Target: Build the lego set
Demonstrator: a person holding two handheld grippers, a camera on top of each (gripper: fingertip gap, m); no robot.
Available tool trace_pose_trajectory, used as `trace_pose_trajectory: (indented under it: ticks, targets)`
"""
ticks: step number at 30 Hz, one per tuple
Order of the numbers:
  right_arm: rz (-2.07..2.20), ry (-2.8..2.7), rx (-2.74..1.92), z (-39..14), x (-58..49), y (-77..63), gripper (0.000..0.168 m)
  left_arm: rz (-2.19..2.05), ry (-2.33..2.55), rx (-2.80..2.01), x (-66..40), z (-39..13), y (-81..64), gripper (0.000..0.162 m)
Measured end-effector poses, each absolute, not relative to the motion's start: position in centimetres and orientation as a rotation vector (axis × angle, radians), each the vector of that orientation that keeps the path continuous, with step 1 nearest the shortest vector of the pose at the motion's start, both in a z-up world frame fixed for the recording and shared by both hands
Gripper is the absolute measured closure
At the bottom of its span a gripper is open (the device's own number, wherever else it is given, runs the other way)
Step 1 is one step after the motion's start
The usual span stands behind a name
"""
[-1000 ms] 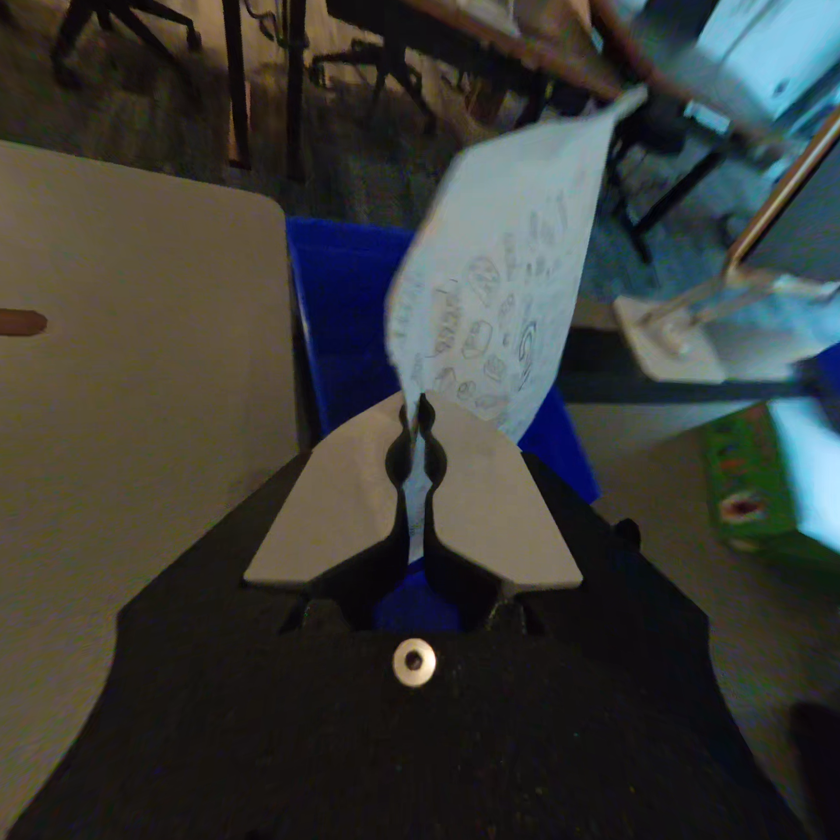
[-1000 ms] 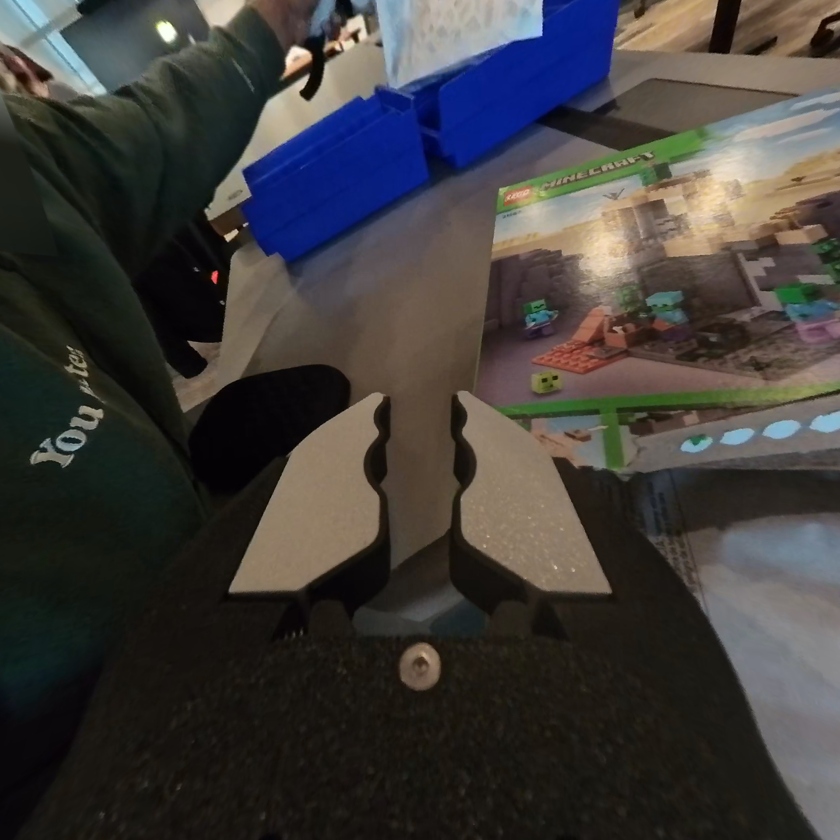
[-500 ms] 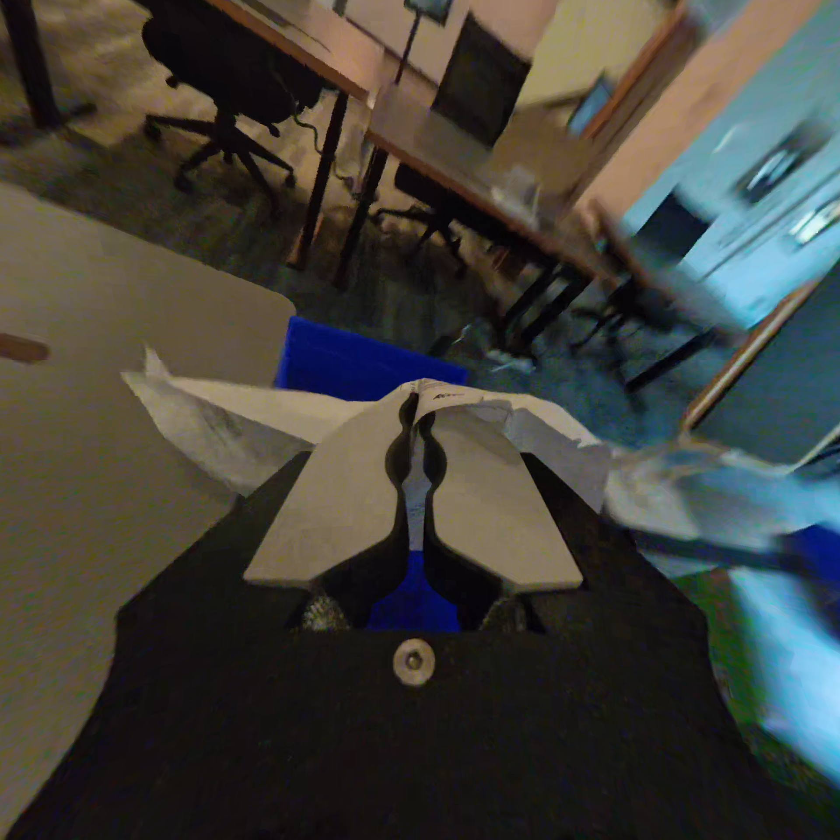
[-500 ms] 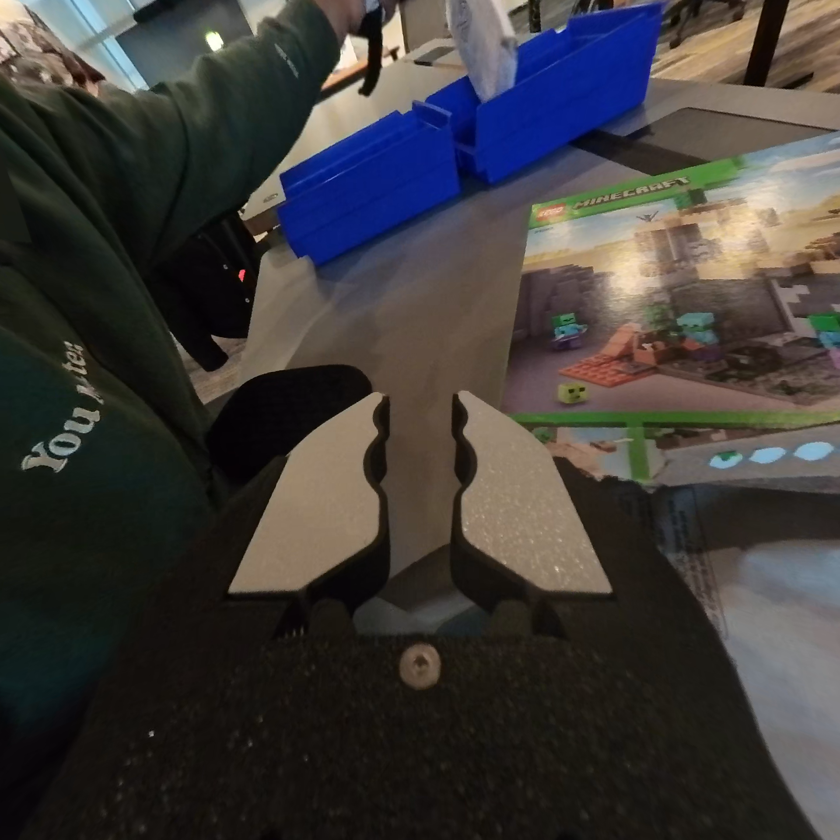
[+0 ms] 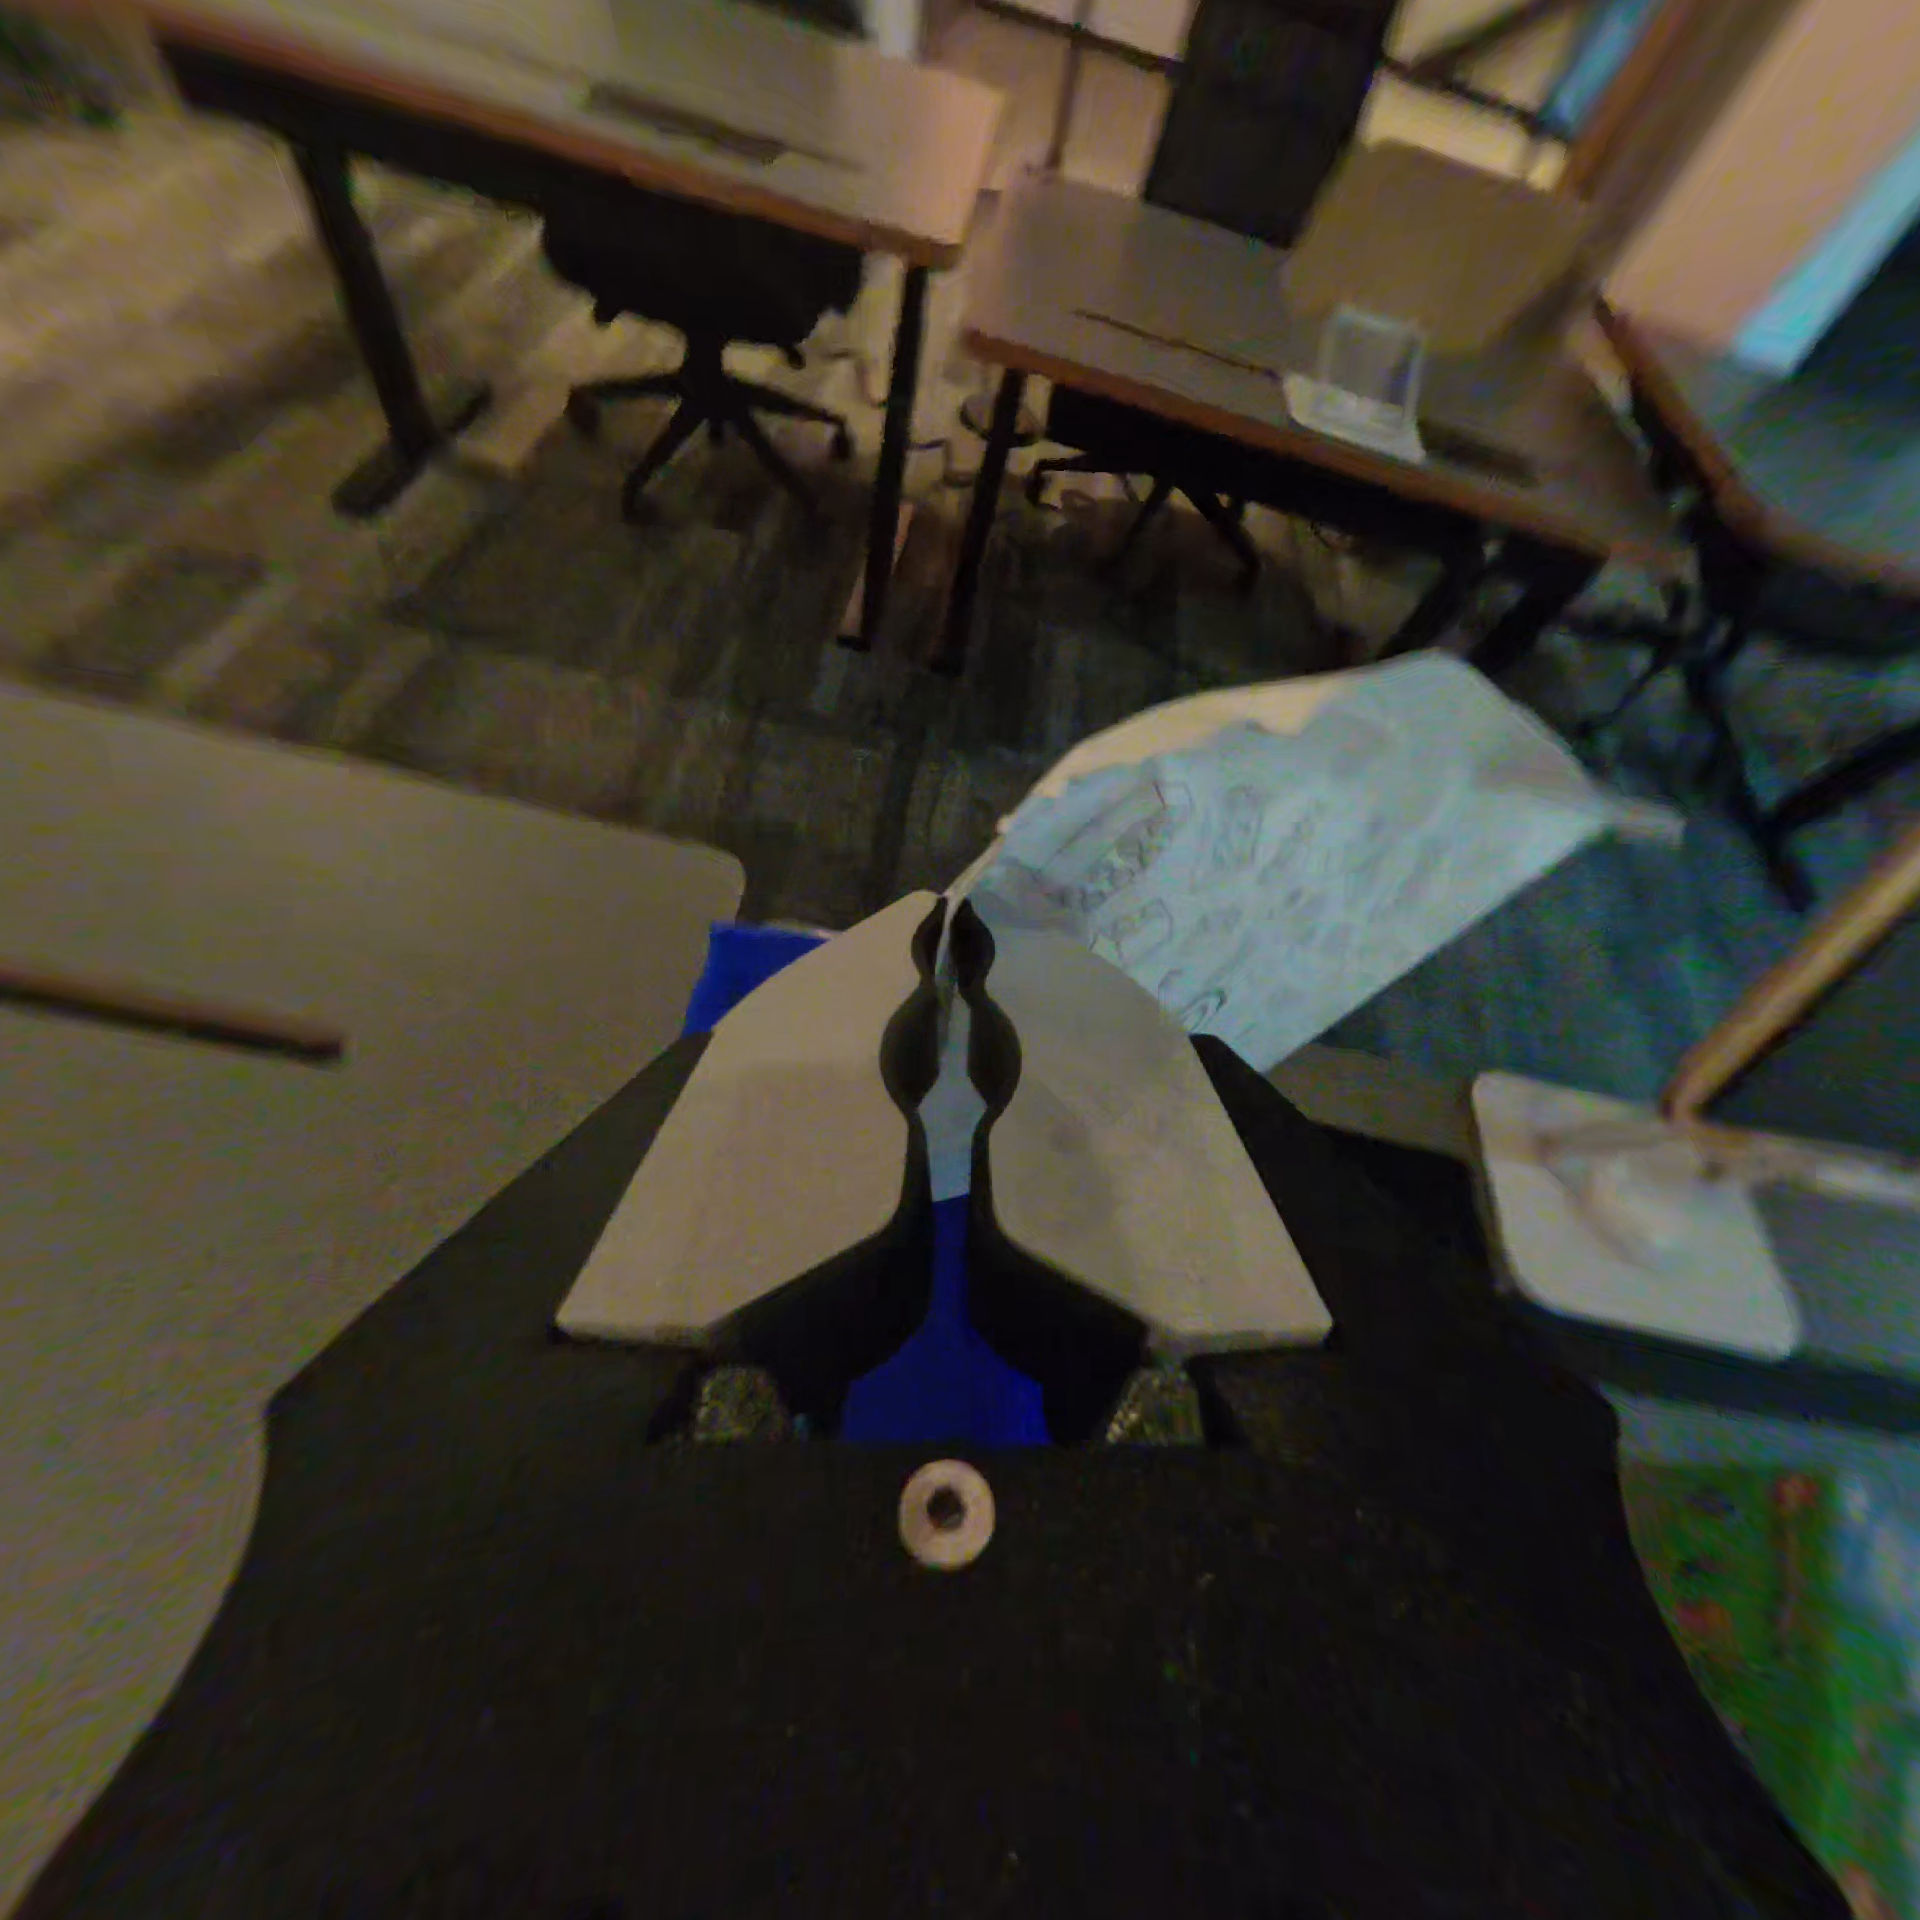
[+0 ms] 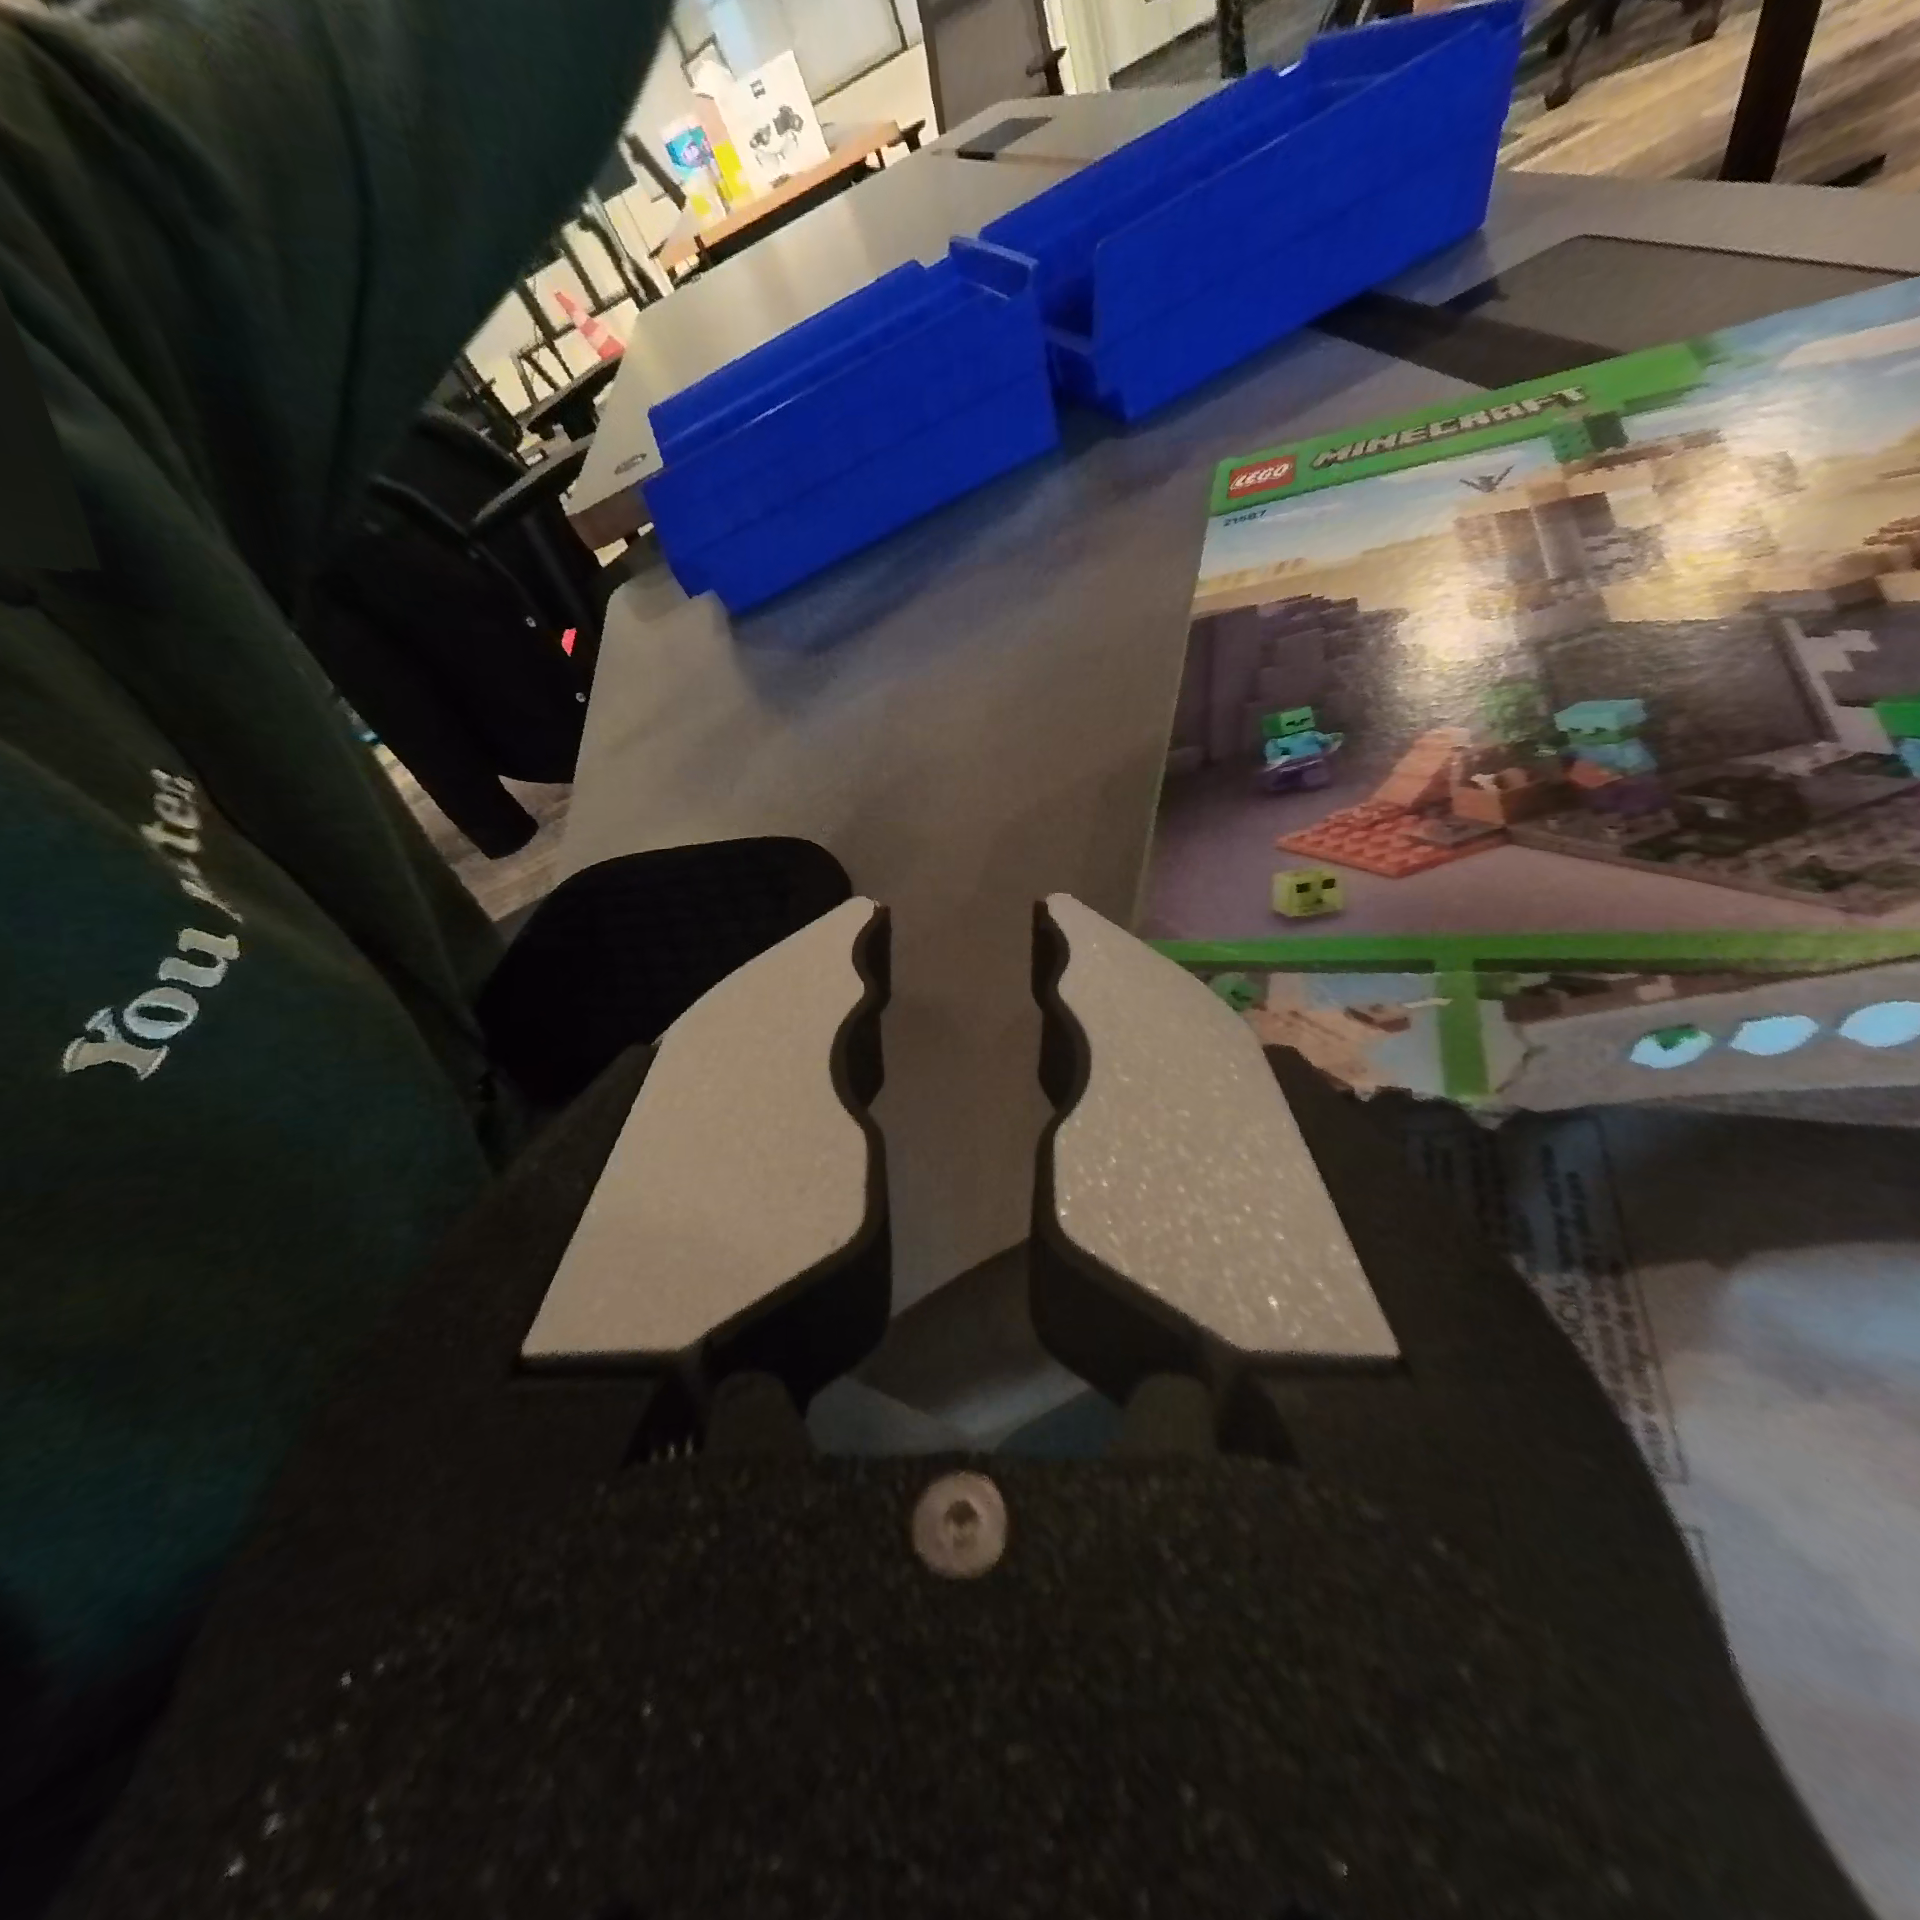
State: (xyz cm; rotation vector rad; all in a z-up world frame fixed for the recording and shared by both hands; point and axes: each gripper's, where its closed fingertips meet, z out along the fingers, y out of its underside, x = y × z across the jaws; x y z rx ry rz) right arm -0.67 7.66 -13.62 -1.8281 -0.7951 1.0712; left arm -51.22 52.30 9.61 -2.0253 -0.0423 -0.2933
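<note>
Beyond the gaping, empty right tool (image 6: 961, 914), two blue bins (image 6: 852, 447) are sitting on the bench (image 6: 883, 727) beside the lego box (image 6: 1558, 675), while the left tool (image 5: 945, 914) is pinching a crumpled white printed bag (image 5: 1278, 862), trailing rightward.

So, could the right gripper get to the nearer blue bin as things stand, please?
Probably yes: the right gripper is open and holds nothing, and bare table lies between it and the nearer blue bin; the set's box lies off to the side.
</note>
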Motion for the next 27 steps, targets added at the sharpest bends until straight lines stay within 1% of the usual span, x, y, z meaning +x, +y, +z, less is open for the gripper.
trace_pose_trajectory:
  ticks: [1, 3, 5, 7, 8, 11, 15, 16, 19, 21, 23, 25, 27]
  targets:
    - [1.071, -0.795, -1.825, -13.6, -0.7, 7.6, 0.142, -0.348, -0.153, -2.056, -52.8, 7.3, 52.6, 0.161]
    - [1.074, -0.795, -1.819, -13.5, -0.6, 7.6, 0.142, -0.437, -0.315, -2.158, -54.9, 1.0, 51.8, 0.161]
    - [1.082, -0.795, -1.814, -13.5, -0.6, 7.5, 0.142, -0.442, -0.376, -2.251, -56.2, -4.7, 50.3, 0.161]
    - [1.088, -0.802, -1.812, -13.5, -0.6, 7.4, 0.142, -0.436, -0.358, -2.329, -56.3, -8.7, 48.6, 0.161]
    - [1.092, -0.804, -1.811, -13.5, -0.6, 7.4, 0.142, -0.386, -0.324, -2.337, -56.7, -9.8, 48.1, 0.161]
    - [1.098, -0.805, -1.809, -13.5, -0.6, 7.5, 0.142, -0.437, -0.293, -2.353, -56.6, -10.7, 46.6, 0.161]
    - [1.096, -0.797, -1.802, -13.5, -0.6, 7.6, 0.143, -0.378, -0.244, -2.443, -57.2, -12.4, 45.2, 0.160]
    - [1.095, -0.796, -1.802, -13.5, -0.6, 7.6, 0.143, -0.366, -0.230, -2.456, -57.2, -12.6, 45.0, 0.157]
    - [1.076, -0.807, -1.807, -13.5, -0.7, 7.5, 0.142, -0.288, -0.144, -2.504, -57.6, -12.9, 44.3, 0.138]
    - [1.069, -0.815, -1.808, -13.5, -0.7, 7.4, 0.142, -0.195, -0.098, -2.509, -58.7, -12.2, 43.7, 0.126]
    - [1.073, -0.815, -1.804, -13.4, -0.6, 7.4, 0.142, -0.036, -0.028, -2.488, -60.2, -10.6, 43.1, 0.122]
    - [1.084, -0.809, -1.800, -13.4, -0.6, 7.4, 0.142, 0.113, 0.073, -2.435, -60.9, -8.6, 42.7, 0.123]
    - [1.092, -0.802, -1.797, -13.5, -0.6, 7.5, 0.142, 0.235, 0.202, -2.373, -60.3, -6.6, 42.3, 0.128]
